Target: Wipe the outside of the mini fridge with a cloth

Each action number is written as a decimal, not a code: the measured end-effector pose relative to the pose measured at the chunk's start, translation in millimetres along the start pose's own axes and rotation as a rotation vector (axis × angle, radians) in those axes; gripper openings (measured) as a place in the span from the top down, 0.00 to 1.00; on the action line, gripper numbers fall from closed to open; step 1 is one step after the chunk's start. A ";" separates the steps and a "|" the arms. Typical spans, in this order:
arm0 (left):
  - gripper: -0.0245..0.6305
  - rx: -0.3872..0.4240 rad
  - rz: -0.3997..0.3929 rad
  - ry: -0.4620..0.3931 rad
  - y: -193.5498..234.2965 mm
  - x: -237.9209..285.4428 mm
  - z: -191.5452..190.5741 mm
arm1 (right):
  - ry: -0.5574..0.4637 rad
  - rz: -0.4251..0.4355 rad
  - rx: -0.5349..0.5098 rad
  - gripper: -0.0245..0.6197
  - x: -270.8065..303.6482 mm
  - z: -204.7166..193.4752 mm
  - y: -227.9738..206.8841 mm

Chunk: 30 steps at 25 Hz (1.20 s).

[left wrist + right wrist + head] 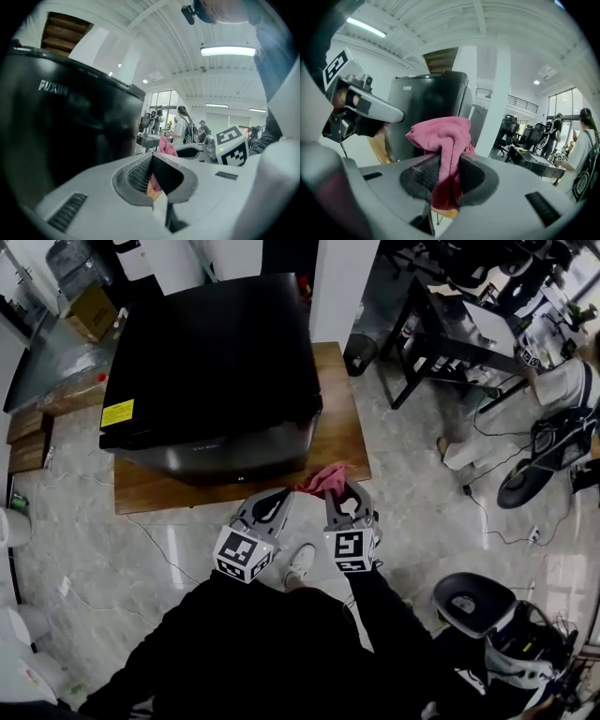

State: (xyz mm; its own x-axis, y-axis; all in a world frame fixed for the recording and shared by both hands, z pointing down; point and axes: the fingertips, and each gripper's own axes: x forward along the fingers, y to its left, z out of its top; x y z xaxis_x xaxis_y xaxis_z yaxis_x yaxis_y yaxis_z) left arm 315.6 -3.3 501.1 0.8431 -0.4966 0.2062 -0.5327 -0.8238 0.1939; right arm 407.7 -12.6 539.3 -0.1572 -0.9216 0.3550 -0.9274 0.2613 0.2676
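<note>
1. The right gripper was clamped on the pink cloth. A fat fold bunched above the jaws and a darker bit hung down between them.
2. The left gripper had its jaws pinched together with nothing in them. The pink showing past its tips was just the cloth in the other tongs.
3. In the head view both grippers sat side by side, low at the front of the mini fridge. The cloth was off the fridge's front right corner, over the edge of the wooden table the fridge stood on. I couldn't tell if the cloth actually touched the fridge.
4. Container-wise, the fridge door looked closed, so no clue what was inside. A cardboard box sat on the floor behind the fridge to the left, and I couldn't see into it either.
5. Hard to read: the fridge front was mostly dark glare, apart from a yellow sticker on top. Its left side ran off the left gripper view.
</note>
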 end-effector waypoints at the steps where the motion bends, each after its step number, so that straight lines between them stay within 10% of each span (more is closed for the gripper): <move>1: 0.96 -0.006 0.007 -0.025 -5.5 1.4 14.2 | -0.019 0.010 0.007 0.80 -6.8 10.1 -5.1; 19: 0.96 -0.040 -0.219 -0.136 -38.3 21.8 67.2 | -0.141 -0.090 0.153 0.80 -13.4 71.1 -54.9; 30: 0.96 -0.041 -0.105 -0.167 -56.4 117.6 117.8 | -0.227 0.039 0.017 0.80 82.6 109.9 -172.3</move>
State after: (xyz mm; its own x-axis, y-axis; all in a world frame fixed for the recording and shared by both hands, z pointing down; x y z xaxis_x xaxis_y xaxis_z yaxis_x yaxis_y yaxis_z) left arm 453.5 -47.4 401.4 0.8929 -0.4497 0.0213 -0.4407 -0.8634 0.2455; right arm 517.2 -165.3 424.0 -0.2632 -0.9525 0.1533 -0.9246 0.2944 0.2417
